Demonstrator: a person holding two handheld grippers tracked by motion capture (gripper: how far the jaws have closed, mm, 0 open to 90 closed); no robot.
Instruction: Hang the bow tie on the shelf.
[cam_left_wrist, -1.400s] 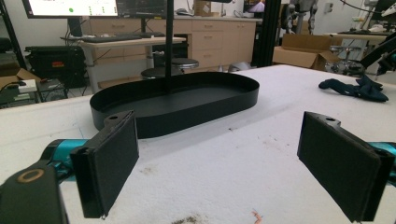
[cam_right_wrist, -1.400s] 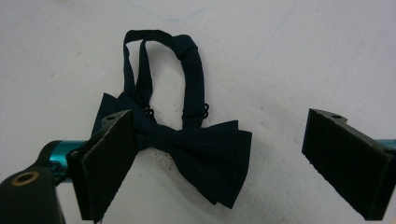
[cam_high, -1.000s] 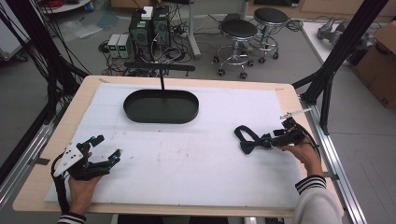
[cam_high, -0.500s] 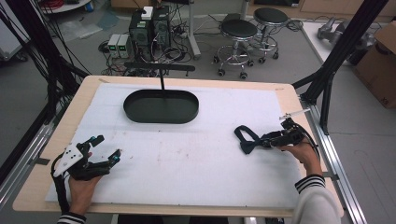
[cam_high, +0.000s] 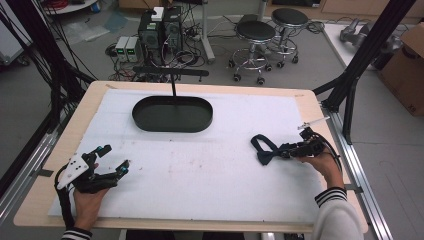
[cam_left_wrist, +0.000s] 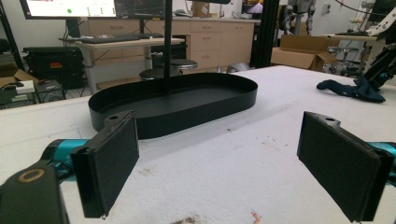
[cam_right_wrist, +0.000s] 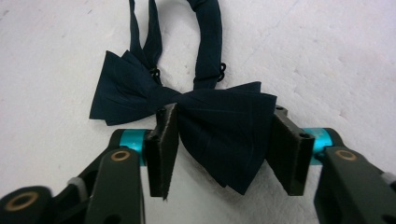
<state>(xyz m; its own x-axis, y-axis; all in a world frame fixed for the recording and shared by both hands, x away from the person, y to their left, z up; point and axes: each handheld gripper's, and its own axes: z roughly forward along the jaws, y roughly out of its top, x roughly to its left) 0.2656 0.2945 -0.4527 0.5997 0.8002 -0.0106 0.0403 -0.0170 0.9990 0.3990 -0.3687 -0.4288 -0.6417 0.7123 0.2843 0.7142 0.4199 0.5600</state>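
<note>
Across the middle of the high view, a white padded table top (cam_high: 200, 170) is spread, stained faintly near its centre. At the upper middle of that frame a black oval tray (cam_high: 172, 114) is set, empty as far as can be seen, with a thin black post rising behind it. Toward the right of the frame a dark navy bow tie (cam_high: 263, 150) is laid flat on the padding, well apart from the tray, its strap looped away toward the upper left. The right gripper (cam_right_wrist: 224, 154) is set around one wing of the bow tie (cam_right_wrist: 224, 135): its jaws stand at either side of the cloth, close against it but not seen pressed together, so a grip is judged not yet made. At the lower left of the high view the left gripper (cam_high: 107, 165) is held spread wide and empty, resting low over the table top, aimed at the tray (cam_left_wrist: 187, 100). For a sound pick, the jaws are best closed squarely across the folded wing near the knot, so that all pleats are caught together and the strap is lifted cleanly.
</note>
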